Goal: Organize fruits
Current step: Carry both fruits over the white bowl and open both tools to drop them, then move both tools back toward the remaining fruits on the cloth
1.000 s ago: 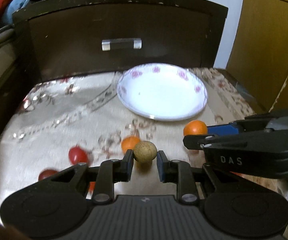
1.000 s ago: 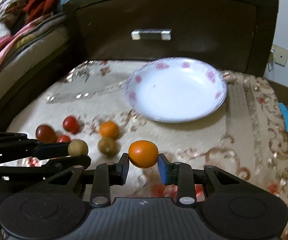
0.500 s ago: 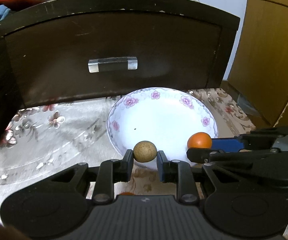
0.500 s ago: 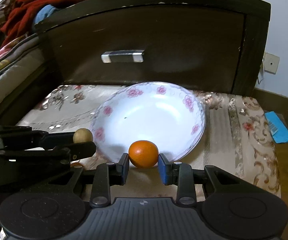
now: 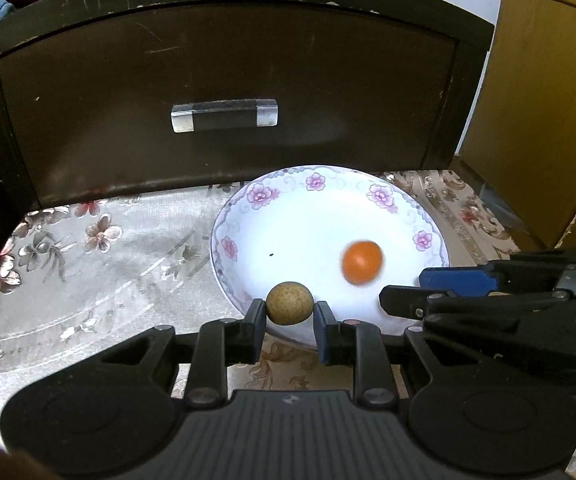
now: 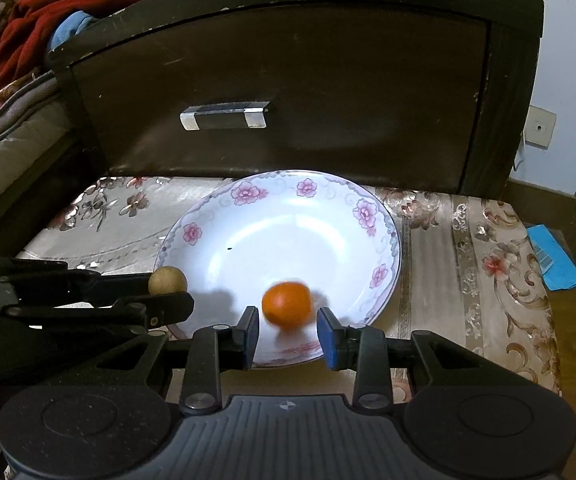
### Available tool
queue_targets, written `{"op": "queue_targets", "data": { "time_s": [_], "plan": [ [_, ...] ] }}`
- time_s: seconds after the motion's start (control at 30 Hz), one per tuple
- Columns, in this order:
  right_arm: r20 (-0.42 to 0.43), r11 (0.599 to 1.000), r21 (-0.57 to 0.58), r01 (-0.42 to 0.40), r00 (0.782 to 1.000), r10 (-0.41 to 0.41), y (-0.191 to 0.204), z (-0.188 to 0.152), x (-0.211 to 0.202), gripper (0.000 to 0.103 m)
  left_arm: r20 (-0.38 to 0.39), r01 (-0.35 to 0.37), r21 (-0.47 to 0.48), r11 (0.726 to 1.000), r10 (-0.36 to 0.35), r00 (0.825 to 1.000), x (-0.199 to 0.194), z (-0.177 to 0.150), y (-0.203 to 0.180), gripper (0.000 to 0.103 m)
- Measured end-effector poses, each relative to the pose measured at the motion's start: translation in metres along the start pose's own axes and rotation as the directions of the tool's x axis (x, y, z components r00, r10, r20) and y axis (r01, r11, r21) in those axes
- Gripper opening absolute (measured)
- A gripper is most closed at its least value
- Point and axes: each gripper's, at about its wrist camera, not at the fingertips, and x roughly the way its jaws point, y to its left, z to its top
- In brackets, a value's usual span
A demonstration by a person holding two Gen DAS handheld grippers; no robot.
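Note:
A white plate with pink flowers (image 5: 316,184) (image 6: 384,248) lies on the patterned cloth before a dark drawer front. My left gripper (image 5: 290,312) is shut on a small brown fruit (image 5: 290,303) over the plate's near left rim; the fruit also shows in the right wrist view (image 6: 167,279). My right gripper (image 6: 288,330) is open at the plate's near edge. A blurred orange (image 6: 287,304) (image 5: 362,262) is free of the jaws, in the plate just beyond them.
The dark drawer front with a metal handle (image 5: 223,114) stands right behind the plate. A wooden cabinet (image 5: 548,100) is at the right. A bed with red clothes (image 6: 27,32) is at the left. A blue packet (image 6: 554,258) lies off the right edge.
My right gripper has opened and the orange has dropped into the plate. Both grippers have moved forward over the plate. The left gripper still holds the brown fruit.

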Motion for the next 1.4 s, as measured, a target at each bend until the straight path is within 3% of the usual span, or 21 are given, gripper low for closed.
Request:
{"op": "queue_targets", "data": {
  "time_s": [0.87,1.4],
  "plan": [
    [0.015,1.0,0.005,-0.007,1.0,0.007,0.009,-0.004,-0.019,0.029,-0.013,-0.029,-0.007,1.0,0.028,1.0,-0.027,0.002,0.005,0.036],
    [-0.023,0.994,-0.054,-0.092,0.996,0.091,0.047,-0.02,-0.034,0.033,-0.022,-0.069,-0.036,0.997,0.068,0.997,-0.075,-0.017,0.028,0.037]
  ]
}}
